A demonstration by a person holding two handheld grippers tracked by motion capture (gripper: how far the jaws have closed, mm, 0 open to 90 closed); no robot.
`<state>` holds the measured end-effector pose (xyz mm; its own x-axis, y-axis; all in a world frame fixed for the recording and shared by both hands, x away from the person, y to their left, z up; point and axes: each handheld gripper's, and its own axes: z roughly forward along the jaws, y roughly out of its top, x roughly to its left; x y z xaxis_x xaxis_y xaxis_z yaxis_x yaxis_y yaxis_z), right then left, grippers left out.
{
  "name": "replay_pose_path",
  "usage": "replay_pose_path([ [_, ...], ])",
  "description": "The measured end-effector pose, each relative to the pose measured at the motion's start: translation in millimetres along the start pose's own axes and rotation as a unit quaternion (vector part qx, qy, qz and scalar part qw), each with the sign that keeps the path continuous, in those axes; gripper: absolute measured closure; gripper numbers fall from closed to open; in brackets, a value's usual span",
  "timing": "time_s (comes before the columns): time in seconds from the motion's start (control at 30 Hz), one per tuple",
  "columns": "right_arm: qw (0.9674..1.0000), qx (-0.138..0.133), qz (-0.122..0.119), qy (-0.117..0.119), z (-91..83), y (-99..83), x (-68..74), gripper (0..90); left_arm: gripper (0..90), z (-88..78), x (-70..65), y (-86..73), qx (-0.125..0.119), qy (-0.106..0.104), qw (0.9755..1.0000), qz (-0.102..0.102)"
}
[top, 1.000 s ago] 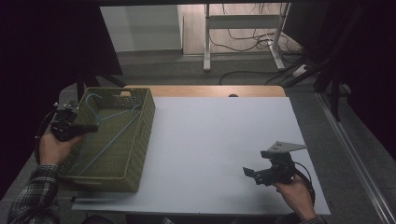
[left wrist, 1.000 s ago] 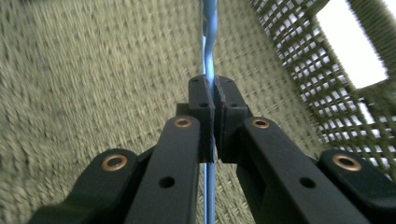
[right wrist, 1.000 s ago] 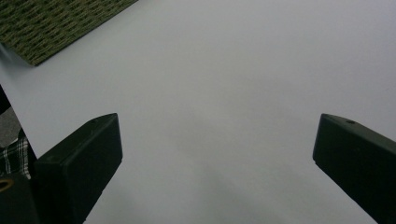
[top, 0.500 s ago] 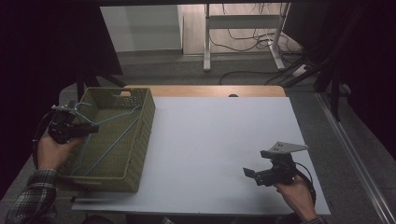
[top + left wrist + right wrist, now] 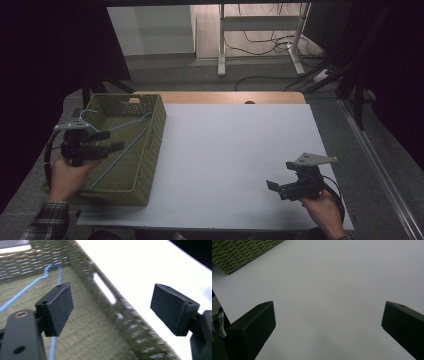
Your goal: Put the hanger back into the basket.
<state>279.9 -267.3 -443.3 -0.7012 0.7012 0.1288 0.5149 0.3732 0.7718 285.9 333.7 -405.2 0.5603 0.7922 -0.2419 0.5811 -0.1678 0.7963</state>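
Over at the left edge of the table, our left gripper (image 5: 112,140) has just been opening its jaws, nothing between them, and the blue wire hanger (image 5: 116,126) is lying loose inside the green woven basket (image 5: 150,150). So dropping it in looks done to us; only pulling clear seems left. Our right gripper (image 5: 274,186) sits spread wide and empty near the right corner. Tabletop (image 5: 235,150) is plain white, dim room, cables (image 5: 260,35) on the far floor.
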Motion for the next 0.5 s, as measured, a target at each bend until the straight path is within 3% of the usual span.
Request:
replay_pose_path([
  [0.07,1.0000,0.000,0.001,-0.003,-1.2,-1.0,-0.5,0.0,12.1,1.0,-9.3,-5.1,-0.014,0.003,0.9999,0.002],
  [0.13,1.0000,0.002,0.001,-0.005,-2.0,-2.4,-0.7,0.0,10.7,2.8,-16.7,-11.8,-0.030,-0.016,0.9994,-0.003],
  [0.27,1.0000,0.002,0.004,-0.003,-3.8,-5.8,-1.0,0.0,7.9,8.4,-30.7,-24.4,-0.044,-0.034,0.9984,-0.006],
  [0.33,1.0000,0.002,0.006,-0.004,-4.6,-7.2,-0.4,0.0,6.0,12.3,-38.1,-29.4,-0.037,-0.040,0.9985,0.005],
  [0.5,1.0000,0.004,0.005,-0.005,-5.5,-10.8,0.3,0.0,5.0,21.3,-58.0,-40.1,-0.011,-0.027,0.9989,0.038],
])
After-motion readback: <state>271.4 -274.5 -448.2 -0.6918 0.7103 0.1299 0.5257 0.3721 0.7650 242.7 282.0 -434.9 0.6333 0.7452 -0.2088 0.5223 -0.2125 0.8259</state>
